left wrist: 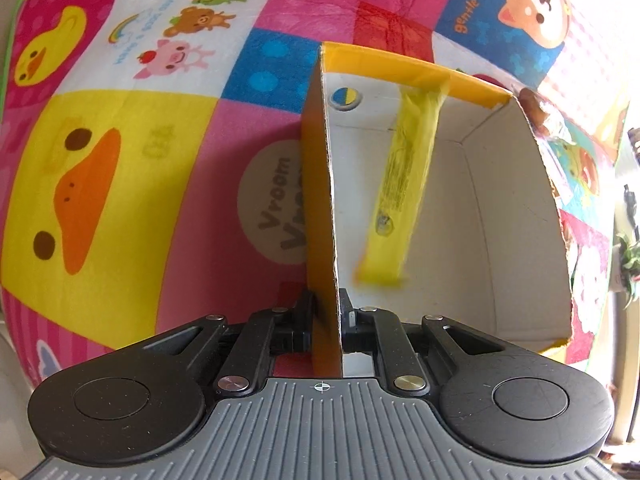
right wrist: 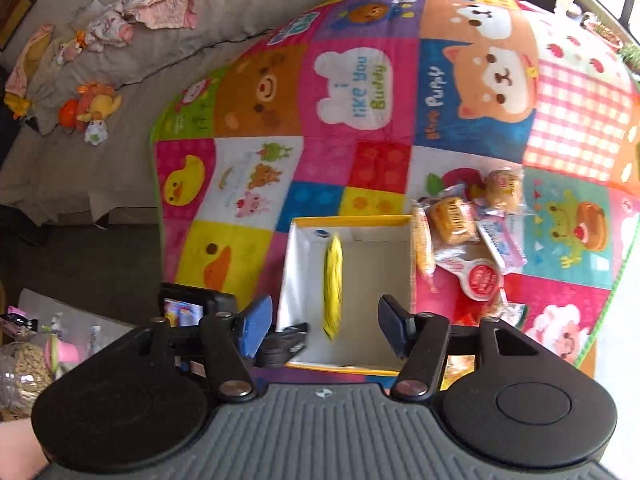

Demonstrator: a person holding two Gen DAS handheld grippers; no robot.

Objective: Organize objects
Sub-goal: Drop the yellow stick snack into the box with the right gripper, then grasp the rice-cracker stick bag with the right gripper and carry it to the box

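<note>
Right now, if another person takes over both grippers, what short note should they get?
Left gripper: shut on the box wall, steadying it.
Right gripper: open above the box, holding nothing.
Yellow packet: inside the box, blurred, seemingly just dropped.
Snacks: in a pile on the mat, right of the box.
Left to do: move the snacks into the box.

Cartoon patchwork mat [right wrist: 360,92] over grey bedding [right wrist: 100,152]; plush toys [right wrist: 92,110] beside; bright window light right.
</note>
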